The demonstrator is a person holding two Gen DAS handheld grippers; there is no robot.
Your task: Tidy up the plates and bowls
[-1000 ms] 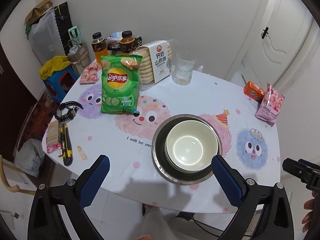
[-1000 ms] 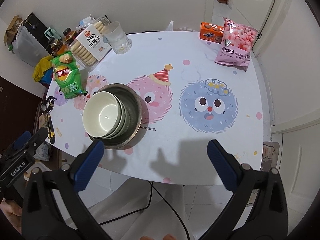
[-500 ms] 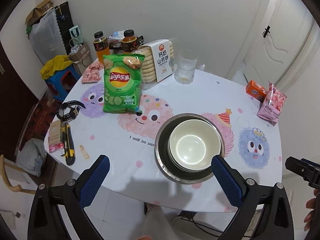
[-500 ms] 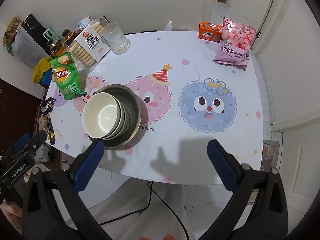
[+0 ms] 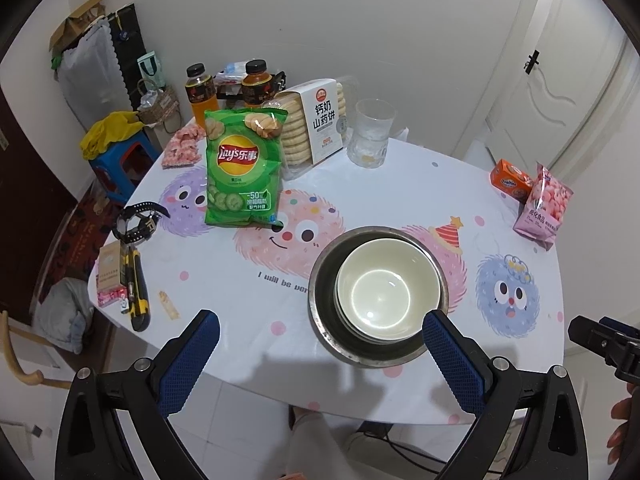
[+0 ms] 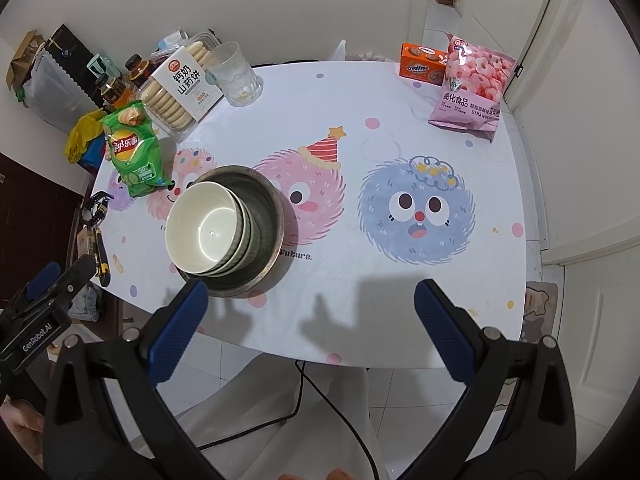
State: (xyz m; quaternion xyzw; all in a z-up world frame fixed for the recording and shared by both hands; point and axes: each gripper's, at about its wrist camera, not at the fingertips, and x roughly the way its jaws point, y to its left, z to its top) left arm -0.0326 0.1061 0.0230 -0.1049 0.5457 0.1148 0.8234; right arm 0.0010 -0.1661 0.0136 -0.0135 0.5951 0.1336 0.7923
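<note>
Near the front edge of the table (image 5: 240,292) stands a metal bowl (image 5: 324,320), and a stack of white bowls (image 5: 380,292) sits inside it, leaning toward its left wall. Both grippers hang above the front edge and touch nothing. On the left gripper (image 5: 320,344) the jaws are wide apart, and the right gripper (image 6: 308,308) is the same. A green chips bag (image 5: 240,172) lies toward the back left corner.

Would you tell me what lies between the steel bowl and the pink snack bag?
Only bare printed tablecloth, seen in the right wrist view, separates the steel bowl from the pink snack bag.
</note>
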